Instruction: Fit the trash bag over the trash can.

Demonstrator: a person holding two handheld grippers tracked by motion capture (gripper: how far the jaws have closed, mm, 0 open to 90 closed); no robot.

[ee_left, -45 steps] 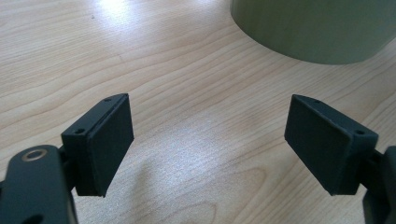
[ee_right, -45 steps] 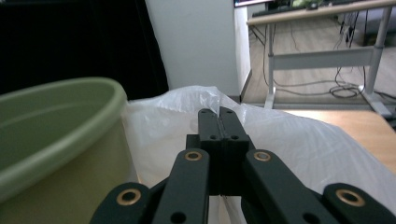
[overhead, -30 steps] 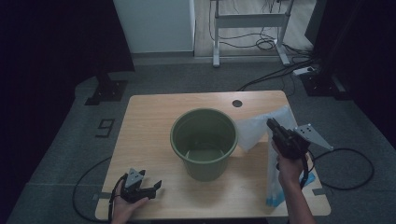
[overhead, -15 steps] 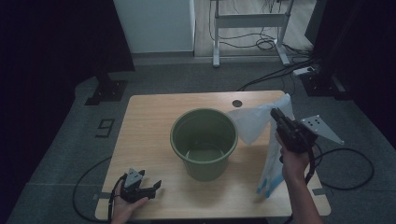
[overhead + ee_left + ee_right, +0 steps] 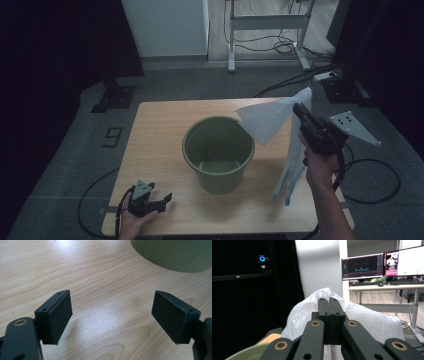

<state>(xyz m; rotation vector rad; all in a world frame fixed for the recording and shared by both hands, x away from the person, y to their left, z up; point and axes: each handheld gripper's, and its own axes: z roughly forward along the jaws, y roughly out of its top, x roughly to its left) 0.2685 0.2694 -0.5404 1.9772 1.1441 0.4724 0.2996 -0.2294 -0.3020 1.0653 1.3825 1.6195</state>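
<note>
Overhead: white plastic bag (image 5: 270,125) lifted beside green bucket (image 5: 218,152).
Right gripper (image 5: 300,111) pinches bag tight above the table (image 5: 160,130); left gripper (image 5: 161,200) rests jaws spread, nothing between. Floor mark (image 5: 113,136) reads "9".

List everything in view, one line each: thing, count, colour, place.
Bucket: one, green, middle of the table.
Plastic bag: one, white, held up right of the bucket, lower end hanging toward the table.
Table: one, light wood, centre.
Desk frame: one, white, far floor.
Monitors: two, lit, on a desk in the right gripper view.
Left gripper: one, black, near left table corner, jaws open.
Right gripper: one, black, raised at the right, shut on the plastic bag.
</note>
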